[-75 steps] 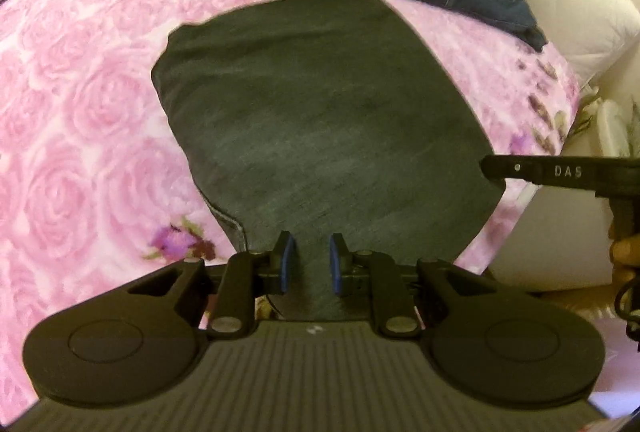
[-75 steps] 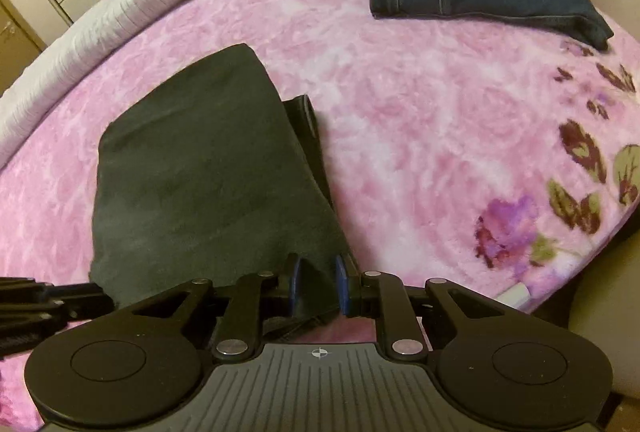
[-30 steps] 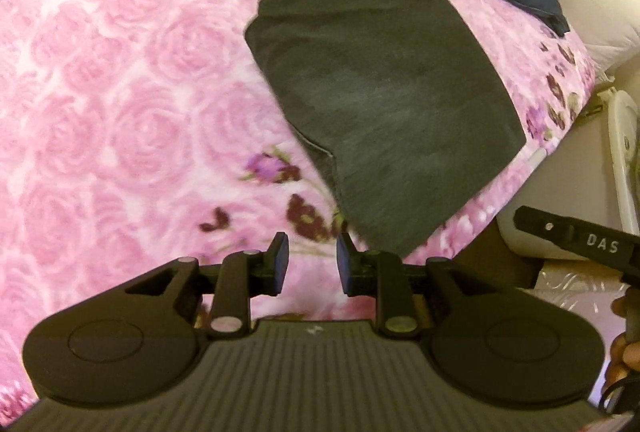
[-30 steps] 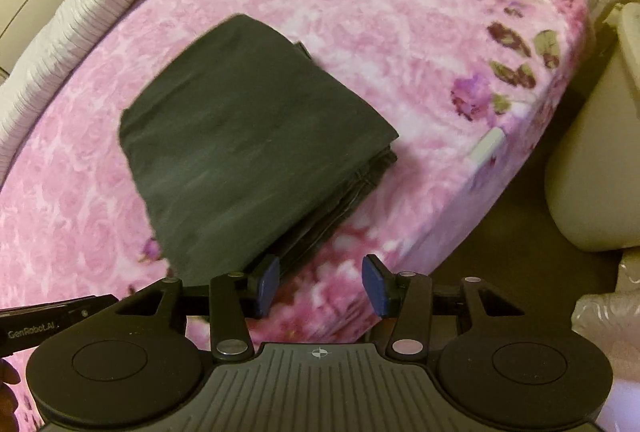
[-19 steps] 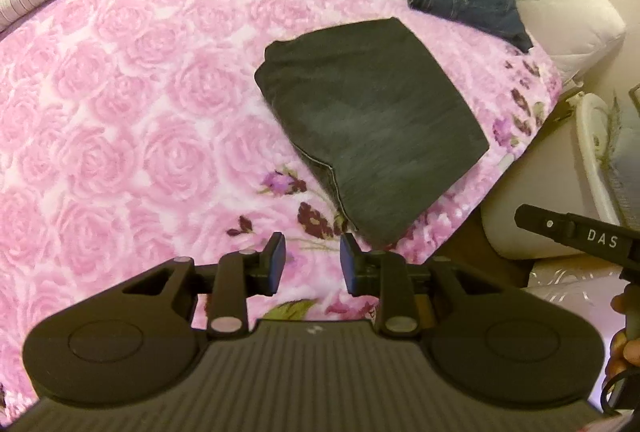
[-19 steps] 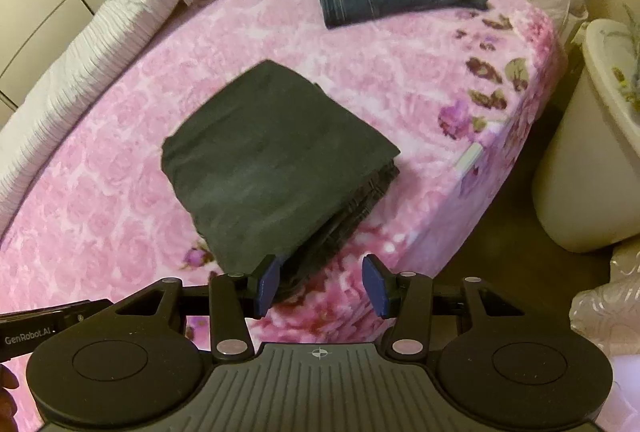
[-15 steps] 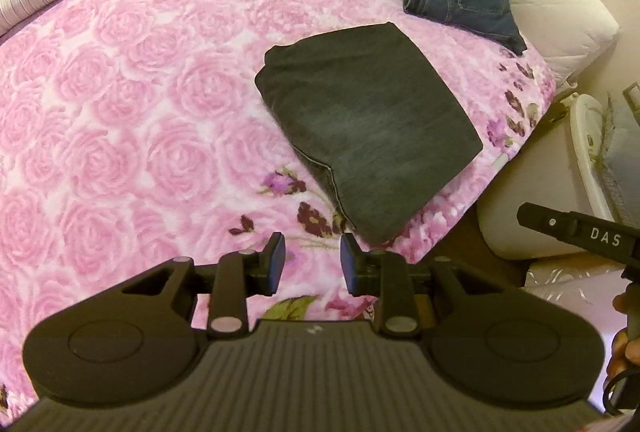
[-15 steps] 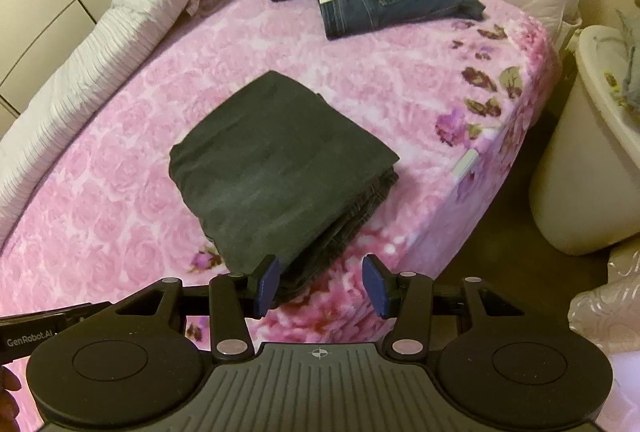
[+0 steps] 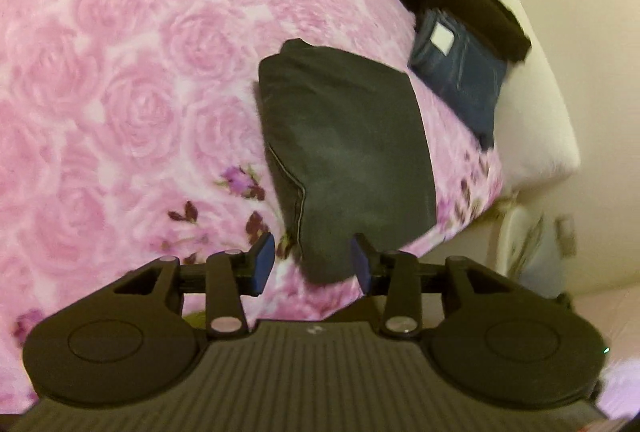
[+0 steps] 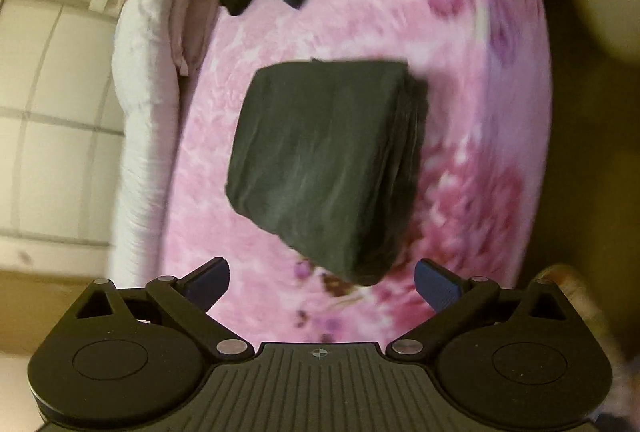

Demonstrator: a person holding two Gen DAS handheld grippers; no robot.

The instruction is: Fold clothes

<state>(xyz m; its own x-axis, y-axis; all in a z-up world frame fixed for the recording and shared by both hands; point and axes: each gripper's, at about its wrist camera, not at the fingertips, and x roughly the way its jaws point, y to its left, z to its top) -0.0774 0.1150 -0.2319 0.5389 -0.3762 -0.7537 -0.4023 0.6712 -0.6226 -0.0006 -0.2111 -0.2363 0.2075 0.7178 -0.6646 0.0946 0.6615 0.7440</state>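
dark garment [image 9: 344, 156]: lies folded into a thick, squarish stack on the pink rose bedspread [image 9: 120, 92], near the bed's edge; several layers show along its side in the right wrist view [image 10: 332, 168].
folded jeans [image 9: 460, 80]: beyond the dark garment, toward the pillow [image 9: 536, 136], with a black garment [image 9: 460, 4] just behind them; both look folded too.
left hand-held gripper [image 9: 313, 264]: jaws partly apart, nothing between them; it hangs above and short of the dark garment's near corner, not touching it.
right hand-held gripper [image 10: 322, 282]: jaws spread wide, empty; it also hovers short of the dark garment's near corner, clear of the cloth.
white quilt [image 10: 144, 92]: bunched along the far side of the bed from the dark garment.
step in hand: as a judgement, the dark garment already lies as the task wants it, a compact rectangle with no loose sleeve or leg showing; neither tool is working the cloth.
next move: the pictures do not settle it. this would fit a fold just set down as well as a stack about to be gripped and carried beside the folded jeans. no unfolded clothing is in view, so i cannot tell whether more remains.
blur: both views are smeared, so fine creases cannot be read.
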